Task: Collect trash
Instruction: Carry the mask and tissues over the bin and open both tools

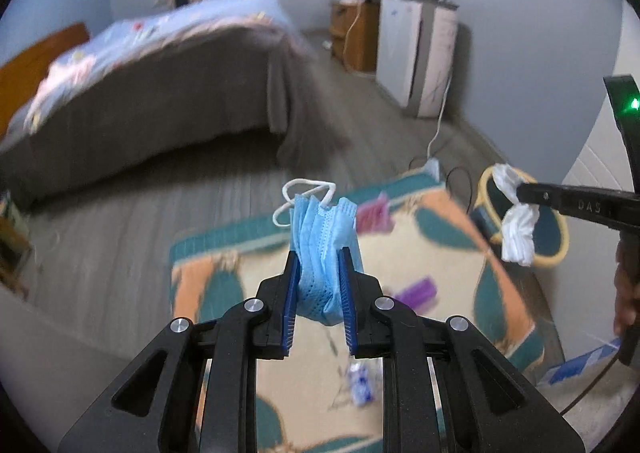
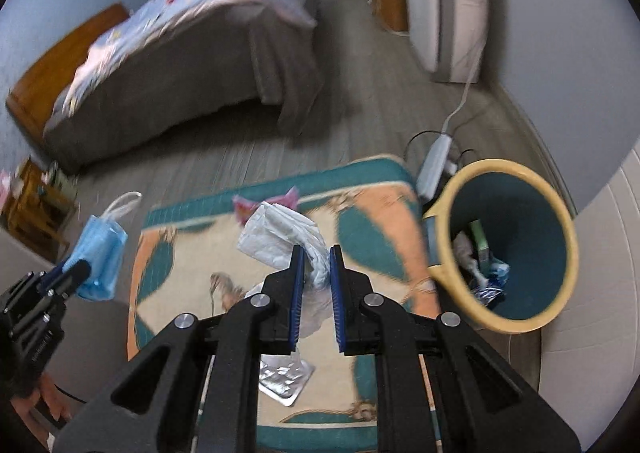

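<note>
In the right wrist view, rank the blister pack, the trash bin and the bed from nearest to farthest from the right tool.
1. Blister pack, on the rug just below the right tool.
2. Trash bin, on the floor to its right.
3. Bed, far across the room, upper left.

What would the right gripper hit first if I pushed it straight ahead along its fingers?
Probably the rug: the right gripper, shut on the white tissue, aims down at the pink wrapper, left of the bin. Depth is unclear.

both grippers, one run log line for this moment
left gripper: shut on blue face mask | right gripper: shut on white tissue | bin: right of rug, holds trash
</note>
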